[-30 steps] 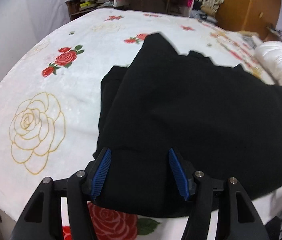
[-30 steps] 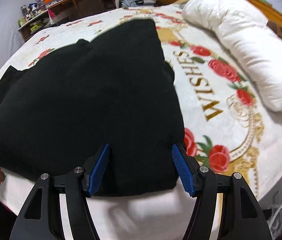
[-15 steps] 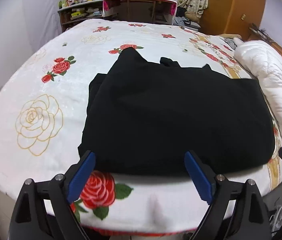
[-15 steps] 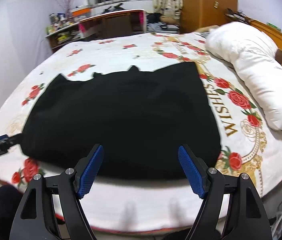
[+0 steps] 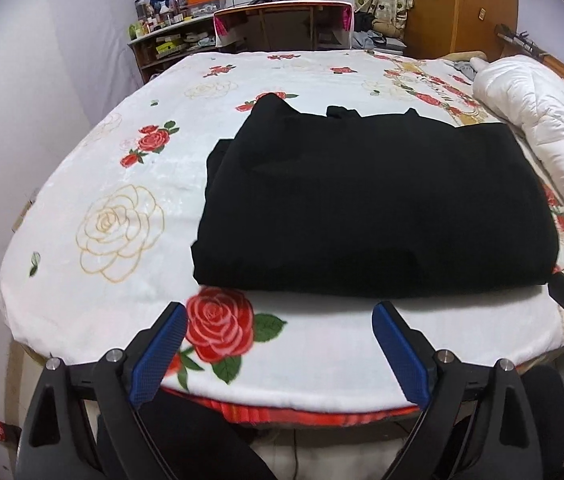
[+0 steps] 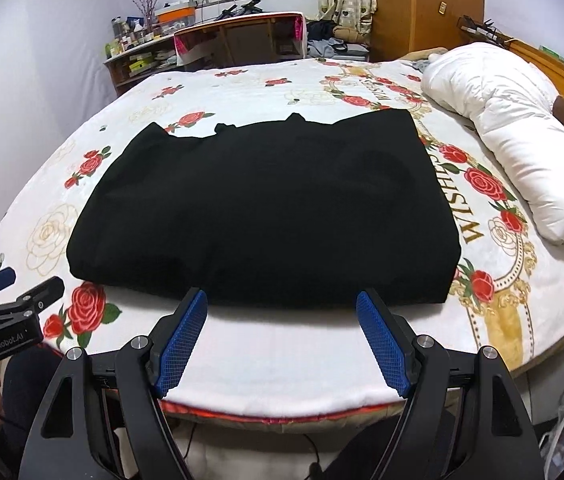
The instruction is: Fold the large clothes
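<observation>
Honestly, this looks nearly done: the black garment [image 5: 374, 204] lies folded into a neat rectangle on the flowery bedspread [image 5: 122, 184] near its front edge. Left gripper [image 5: 278, 354] and right gripper [image 6: 282, 340] hover wide apart, holding nothing. Maybe one more fold left.

Both tongs, left [image 5: 278, 350] and right [image 6: 280, 338], now stand spread and drawn back off the black garment [image 5: 378, 204], over the bed's edge [image 5: 322, 364].
</observation>
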Demonstrator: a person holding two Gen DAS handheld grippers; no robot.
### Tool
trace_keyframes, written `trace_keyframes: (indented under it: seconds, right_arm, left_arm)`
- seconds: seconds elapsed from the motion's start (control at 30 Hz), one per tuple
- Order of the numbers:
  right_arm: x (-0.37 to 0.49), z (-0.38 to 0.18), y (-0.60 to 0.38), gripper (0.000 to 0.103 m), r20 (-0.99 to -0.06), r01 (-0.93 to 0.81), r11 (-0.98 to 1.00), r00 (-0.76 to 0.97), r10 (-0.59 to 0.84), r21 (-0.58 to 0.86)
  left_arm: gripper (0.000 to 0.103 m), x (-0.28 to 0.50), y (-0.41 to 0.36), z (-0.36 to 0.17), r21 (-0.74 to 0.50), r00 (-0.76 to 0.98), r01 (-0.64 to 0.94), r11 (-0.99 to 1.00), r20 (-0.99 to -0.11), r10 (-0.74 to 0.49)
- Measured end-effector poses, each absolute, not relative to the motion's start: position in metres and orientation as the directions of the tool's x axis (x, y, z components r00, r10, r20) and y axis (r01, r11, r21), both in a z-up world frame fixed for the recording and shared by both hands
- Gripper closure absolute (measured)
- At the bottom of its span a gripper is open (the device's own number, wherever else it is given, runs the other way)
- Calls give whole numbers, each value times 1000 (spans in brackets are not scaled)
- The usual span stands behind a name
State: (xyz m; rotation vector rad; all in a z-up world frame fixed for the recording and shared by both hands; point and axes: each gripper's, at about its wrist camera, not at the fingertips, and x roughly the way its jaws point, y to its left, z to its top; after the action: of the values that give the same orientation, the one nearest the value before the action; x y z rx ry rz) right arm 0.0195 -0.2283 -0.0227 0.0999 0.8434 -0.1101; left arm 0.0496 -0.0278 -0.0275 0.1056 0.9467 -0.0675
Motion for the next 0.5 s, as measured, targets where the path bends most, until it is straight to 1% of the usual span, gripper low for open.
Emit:
trace_keyframes:
  seconds: [0.07,0.2,0.5]
  right_arm:
    - [15,-18,-226,26,-740,134,990,670,-61,39]
    - [4,-11,-218,26,-724,131,991,686,-79,16]
    - [-9,-10,-212,26,-730,125,992,677,-89,-6]
  left_arm:
    - [8,44,-29,-27,47,577,117,992,-816,-29]
    - [8,31,-33,-21,61,594,122,991,-804,-23]
    - [8,10,-36,-10,13,607,142,990,-791,-77]
